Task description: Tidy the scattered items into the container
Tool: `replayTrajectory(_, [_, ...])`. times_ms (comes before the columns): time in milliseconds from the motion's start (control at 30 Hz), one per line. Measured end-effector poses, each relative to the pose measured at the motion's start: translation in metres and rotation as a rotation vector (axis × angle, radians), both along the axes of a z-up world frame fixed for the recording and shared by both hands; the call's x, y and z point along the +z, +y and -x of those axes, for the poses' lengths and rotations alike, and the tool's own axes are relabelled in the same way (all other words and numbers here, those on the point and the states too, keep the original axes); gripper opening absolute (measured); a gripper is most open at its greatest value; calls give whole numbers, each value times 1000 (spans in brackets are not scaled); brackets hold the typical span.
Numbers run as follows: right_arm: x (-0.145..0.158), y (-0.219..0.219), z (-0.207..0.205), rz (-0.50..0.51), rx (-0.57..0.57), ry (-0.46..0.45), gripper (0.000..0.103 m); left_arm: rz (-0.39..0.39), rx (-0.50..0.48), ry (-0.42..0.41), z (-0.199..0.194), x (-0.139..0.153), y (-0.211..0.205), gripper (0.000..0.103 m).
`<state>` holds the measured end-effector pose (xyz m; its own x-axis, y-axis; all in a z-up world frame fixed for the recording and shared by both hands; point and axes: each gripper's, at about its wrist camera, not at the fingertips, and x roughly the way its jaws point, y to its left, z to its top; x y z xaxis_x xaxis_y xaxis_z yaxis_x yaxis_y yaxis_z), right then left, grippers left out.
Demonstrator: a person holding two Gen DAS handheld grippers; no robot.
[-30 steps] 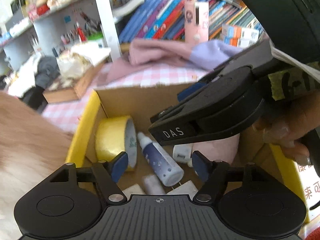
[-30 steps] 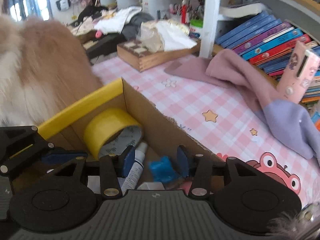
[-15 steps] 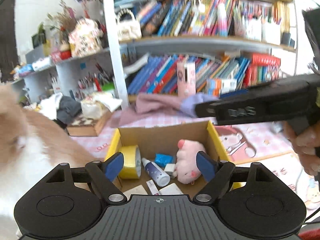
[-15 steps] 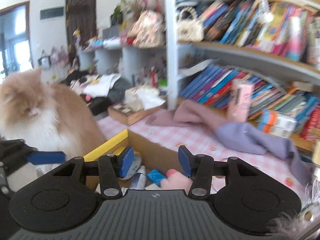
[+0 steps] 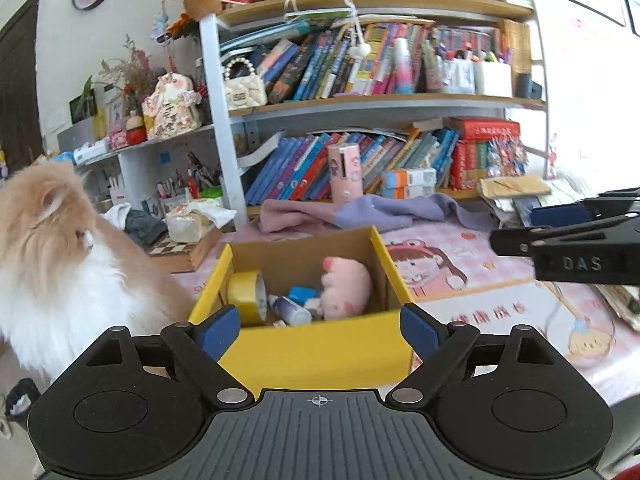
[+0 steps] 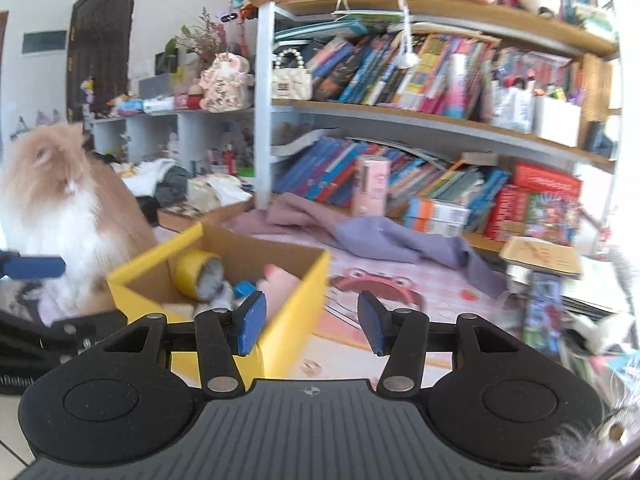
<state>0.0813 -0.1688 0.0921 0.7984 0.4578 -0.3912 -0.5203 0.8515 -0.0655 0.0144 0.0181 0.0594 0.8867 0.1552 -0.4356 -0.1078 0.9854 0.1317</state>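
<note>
A yellow cardboard box (image 5: pixel 320 354) stands on the pink table mat and also shows in the right wrist view (image 6: pixel 298 304). Inside lie a roll of yellow tape (image 5: pixel 246 296), a white spray bottle (image 5: pixel 290 309), a small blue item (image 5: pixel 302 293) and a pink plush toy (image 5: pixel 346 290). My left gripper (image 5: pixel 320 330) is open and empty, pulled back in front of the box. My right gripper (image 6: pixel 307 322) is open and empty, to the right of the box; it also shows in the left wrist view (image 5: pixel 568 240).
A fluffy orange-and-white cat (image 5: pixel 52 264) sits close to the box's left side. A pink and purple cloth (image 5: pixel 352 210) lies behind the box. A wooden chessboard box (image 5: pixel 184 250) sits at back left. Papers and books (image 6: pixel 552 300) are piled on the right.
Both grippers have pulled back and up, away from the box interior. The right gripper has swung out to the right of the box. The box contents have not moved.
</note>
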Motion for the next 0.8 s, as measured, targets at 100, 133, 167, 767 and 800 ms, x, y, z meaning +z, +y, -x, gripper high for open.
replayTrajectory(100, [-16, -11, 20, 41, -30, -1, 51, -20, -12, 15, 9, -9, -8, 91])
replayTrajectory(133, [-21, -15, 25, 50, -40, 10, 51, -23, -16, 20, 11, -11, -10, 92])
replayTrajectory(167, [-26, -18, 28, 55, -51, 25, 51, -25, -21, 22, 14, -14, -12, 92])
replayTrajectory(767, [-61, -40, 50, 72, -164, 174, 62, 47, 47, 133, 31, -52, -23, 96])
replayTrajectory(800, [-61, -40, 50, 71, -164, 174, 64, 54, 45, 140, 32, -53, -23, 96])
